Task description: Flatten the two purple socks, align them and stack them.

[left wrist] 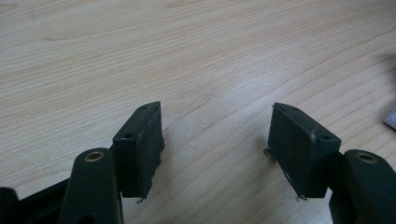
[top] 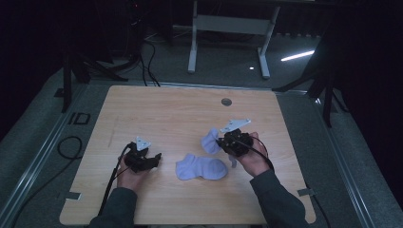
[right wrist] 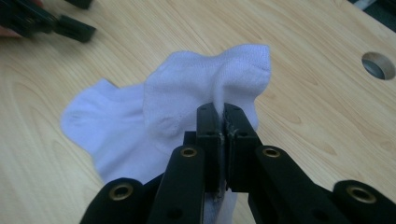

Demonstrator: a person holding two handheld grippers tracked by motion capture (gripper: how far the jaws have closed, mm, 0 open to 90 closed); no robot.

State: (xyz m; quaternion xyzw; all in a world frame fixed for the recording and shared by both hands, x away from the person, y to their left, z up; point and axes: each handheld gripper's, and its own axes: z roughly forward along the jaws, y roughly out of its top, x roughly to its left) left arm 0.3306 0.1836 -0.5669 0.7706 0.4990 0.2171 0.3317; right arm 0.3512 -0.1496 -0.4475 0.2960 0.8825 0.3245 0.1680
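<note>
Two white socks are on the wooden table (top: 157, 109). One sock (top: 202, 168) lies flat near the front, btwn the two hands. The other sock (top: 209, 141) is held up a bit by the right gripper (top: 222, 142), just behind and to the right of the flat one. In the right gripper view the lifted sock (right wrist: 210, 84) hangs partly over the flat sock (right wrist: 102, 126).

The right gripper (right wrist: 223, 116) has its jaws squeezed tight on a fold of that sock, w/ the cloth pinched in the middle. The left gripper (top: 154, 159) sits low on the table, left of the flat sock, not touching it. In the left gripper view its jaws stand wide apart w/ nothing btwn them, just bare wood, and a tiny bit of white cloth shows at the right edge (left wrist: 391, 116).

Looks like the step now is picking up one sock to lay it on its mate, or to pair them. That part is prob. halfway done: sock is grabbed, not yet lined up.

Next move prob. needs the right hand to carry the sock over the flat one and match toe to toe. The left gripper could slide right and hold the flat sock down so it won't bunch up. Soft cloth flops, so go slow.
</note>
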